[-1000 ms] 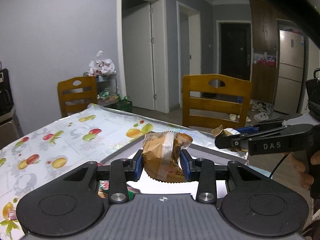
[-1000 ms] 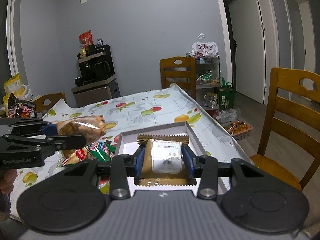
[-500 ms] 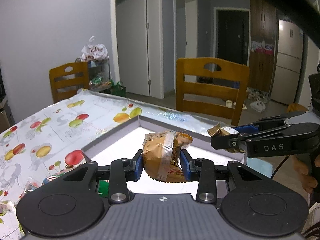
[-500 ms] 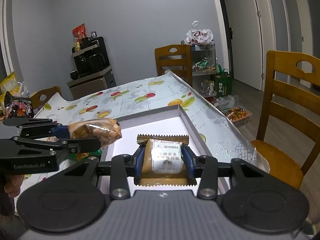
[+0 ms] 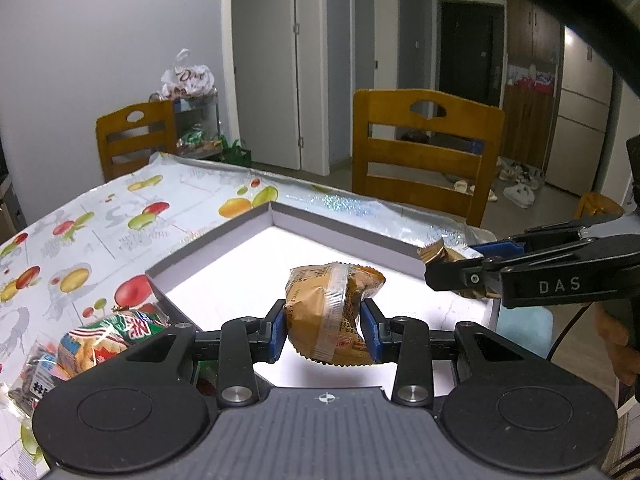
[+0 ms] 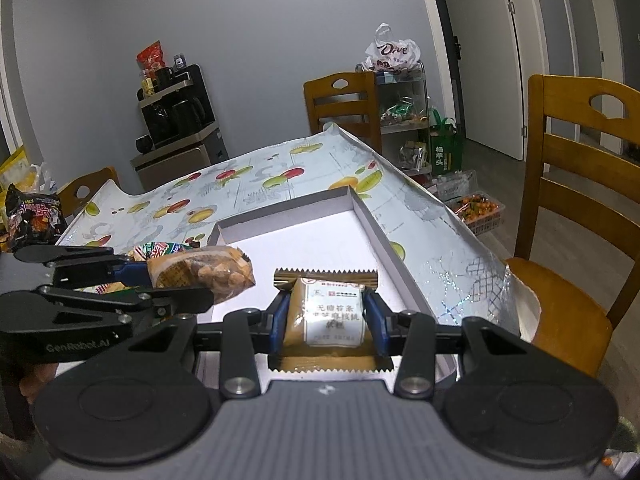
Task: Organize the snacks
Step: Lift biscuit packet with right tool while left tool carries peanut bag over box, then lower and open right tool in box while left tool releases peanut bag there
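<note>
Left gripper (image 5: 324,330) clamped on a crumpled orange-brown snack pack (image 5: 334,312), blue pads pressing both sides, frame center of the left wrist view, held above the white floor of the shallow grey box (image 5: 344,226). Right gripper (image 6: 325,322) clamped on a flat tan biscuit pack (image 6: 326,312) with a white label, lower center of the right wrist view, over the box's near end. Box sits on the fruit-print tablecloth (image 5: 80,232). Loose snack bags (image 5: 100,336) lie lower left in the left wrist view, just outside the box's left wall. Wooden chair (image 5: 424,156) behind the table, upper center.
</note>
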